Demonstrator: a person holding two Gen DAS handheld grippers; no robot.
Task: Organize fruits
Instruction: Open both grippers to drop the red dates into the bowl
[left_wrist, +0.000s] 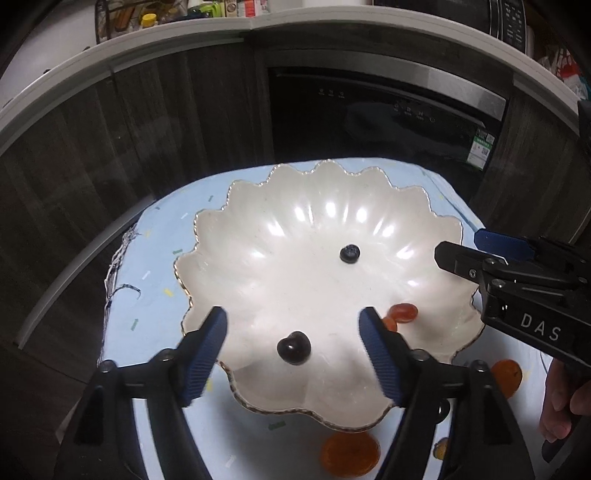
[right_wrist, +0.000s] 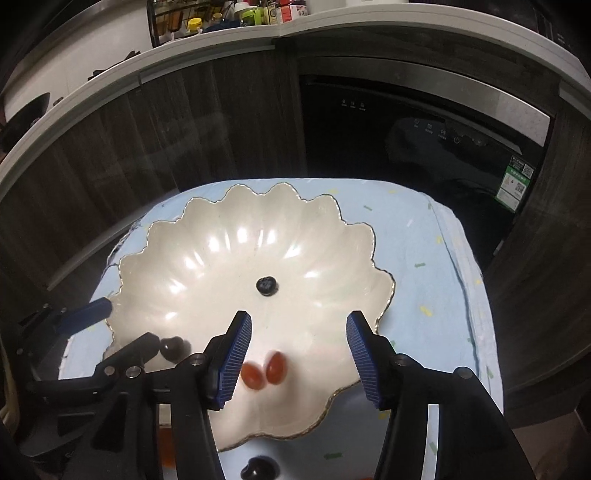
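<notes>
A white scalloped bowl (left_wrist: 295, 229) (right_wrist: 207, 266) sits on a light blue cloth. In it lie a blueberry (left_wrist: 349, 253) (right_wrist: 267, 285), a dark cherry (left_wrist: 294, 347) (right_wrist: 173, 348) and two small orange-red tomatoes (right_wrist: 264, 370) (left_wrist: 404, 313). My left gripper (left_wrist: 293, 338) is open over the bowl's near edge, with the cherry between its fingers. My right gripper (right_wrist: 299, 343) is open above the tomatoes, which look blurred. Each gripper shows in the other's view, the right gripper (left_wrist: 458, 249) at the right and the left gripper (right_wrist: 125, 325) at the left.
Orange fruits (left_wrist: 349, 454) (left_wrist: 508, 371) lie on the cloth (left_wrist: 162, 258) near the bowl's front. A dark fruit (right_wrist: 258, 469) lies on the cloth below the bowl. Dark cabinets and a dishwasher (right_wrist: 406, 133) stand behind the table. The cloth's right side (right_wrist: 424, 258) is bare.
</notes>
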